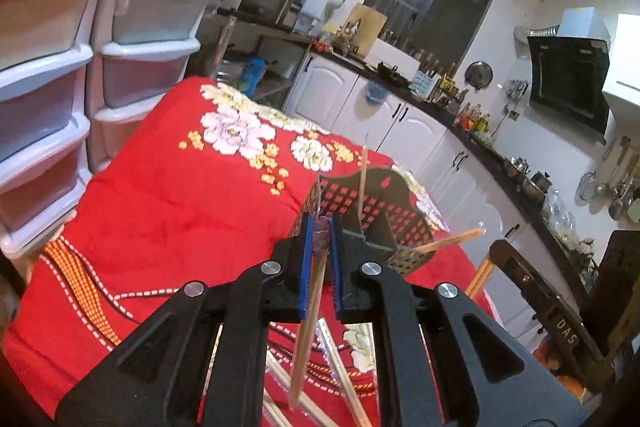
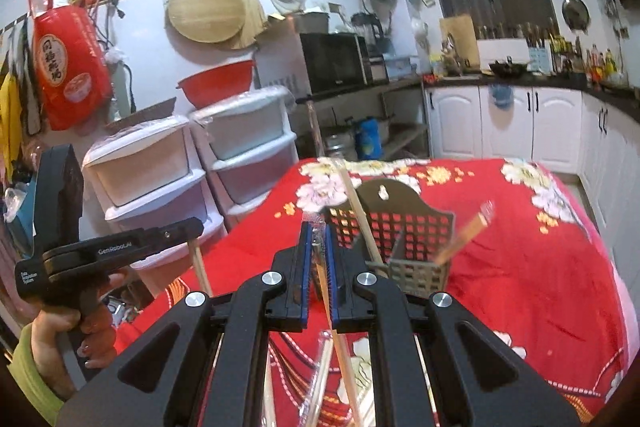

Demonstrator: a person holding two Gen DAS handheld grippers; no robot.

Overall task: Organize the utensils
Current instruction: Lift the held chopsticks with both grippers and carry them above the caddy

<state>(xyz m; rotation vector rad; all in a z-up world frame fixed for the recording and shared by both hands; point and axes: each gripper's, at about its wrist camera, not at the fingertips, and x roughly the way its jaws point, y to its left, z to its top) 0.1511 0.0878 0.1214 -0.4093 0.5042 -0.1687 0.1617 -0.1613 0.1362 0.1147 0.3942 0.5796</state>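
Over a red floral tablecloth (image 2: 520, 267), chopsticks are being sorted into a slotted holder (image 2: 404, 239) at 12 o'clock. One chopstick (image 1: 308, 323) is pinched in the nearly closed left gripper (image 1: 320, 259); a wrapped chopstick (image 2: 340, 347) is clamped likewise in the right gripper (image 2: 318, 267). More loose chopsticks (image 1: 348, 379) lie at 6 o'clock. Judged next: each stick must be tipped upright and lowered into a compartment.

Black plastic left tongs (image 1: 320, 247) and right tongs (image 2: 316, 255) carry blue ribbed pads and silver round screws; a bare-skinned hand (image 2: 80, 327) emerges from a lime-green sleeve (image 2: 36, 367).
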